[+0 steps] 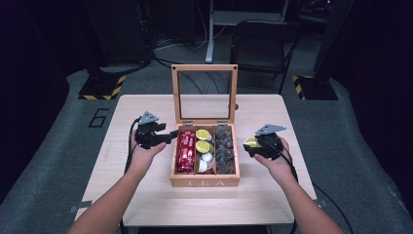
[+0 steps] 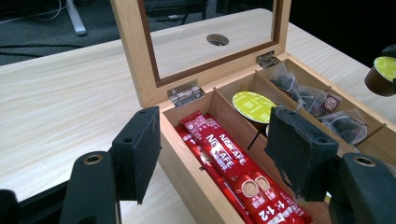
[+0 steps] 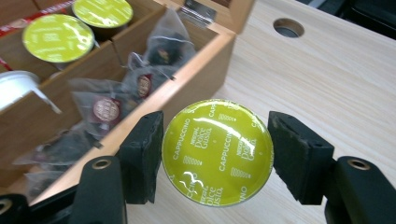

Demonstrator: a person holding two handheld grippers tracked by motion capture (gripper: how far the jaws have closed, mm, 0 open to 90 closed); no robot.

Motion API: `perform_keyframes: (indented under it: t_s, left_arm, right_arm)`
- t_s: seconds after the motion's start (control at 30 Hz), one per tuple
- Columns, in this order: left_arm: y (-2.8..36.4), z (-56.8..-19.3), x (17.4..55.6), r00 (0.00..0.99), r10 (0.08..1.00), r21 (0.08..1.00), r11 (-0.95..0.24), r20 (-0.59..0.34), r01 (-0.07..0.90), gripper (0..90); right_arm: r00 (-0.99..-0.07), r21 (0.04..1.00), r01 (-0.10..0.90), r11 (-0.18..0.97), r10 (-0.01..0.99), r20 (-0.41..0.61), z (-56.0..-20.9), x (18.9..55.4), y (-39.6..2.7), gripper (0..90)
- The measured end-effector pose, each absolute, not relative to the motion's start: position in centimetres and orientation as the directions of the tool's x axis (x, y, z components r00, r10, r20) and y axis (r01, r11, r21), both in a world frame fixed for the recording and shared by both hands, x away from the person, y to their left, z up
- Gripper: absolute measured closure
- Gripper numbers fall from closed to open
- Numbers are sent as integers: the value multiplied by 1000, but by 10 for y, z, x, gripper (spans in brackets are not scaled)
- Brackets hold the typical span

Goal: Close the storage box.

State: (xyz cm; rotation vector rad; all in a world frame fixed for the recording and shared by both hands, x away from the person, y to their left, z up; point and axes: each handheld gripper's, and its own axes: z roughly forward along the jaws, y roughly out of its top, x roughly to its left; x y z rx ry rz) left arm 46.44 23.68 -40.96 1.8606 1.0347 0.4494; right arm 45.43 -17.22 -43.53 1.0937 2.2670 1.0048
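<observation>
Green-lidded capsule [image 3: 217, 152] sits clamped in my right gripper [image 3: 215, 156] beside the wooden tea box [image 3: 196, 79]; my left gripper [image 2: 212, 154] gapes empty.

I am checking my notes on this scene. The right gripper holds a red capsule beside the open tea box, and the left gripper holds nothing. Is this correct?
Not quite: the capsule has a yellow-green lid marked Cappuccino, not a red one, as the right gripper view shows. The rest stands: the right gripper holds it beside the open tea box, and the left gripper holds nothing.
</observation>
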Motion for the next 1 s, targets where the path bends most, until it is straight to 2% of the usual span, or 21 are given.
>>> perform_keyframes:
  t_s: [0.57,1.0]
  left_arm:
    - [237,-410,465,578,808,856,-215,-115,470,350]
    - [237,-410,465,580,806,855,-216,-117,472,350]
  right_arm:
    - [-504,750,547,373,862,-62,-447,464,-198,375]
    - [-469,750,559,352,881,-64,-451,470,-206,374]
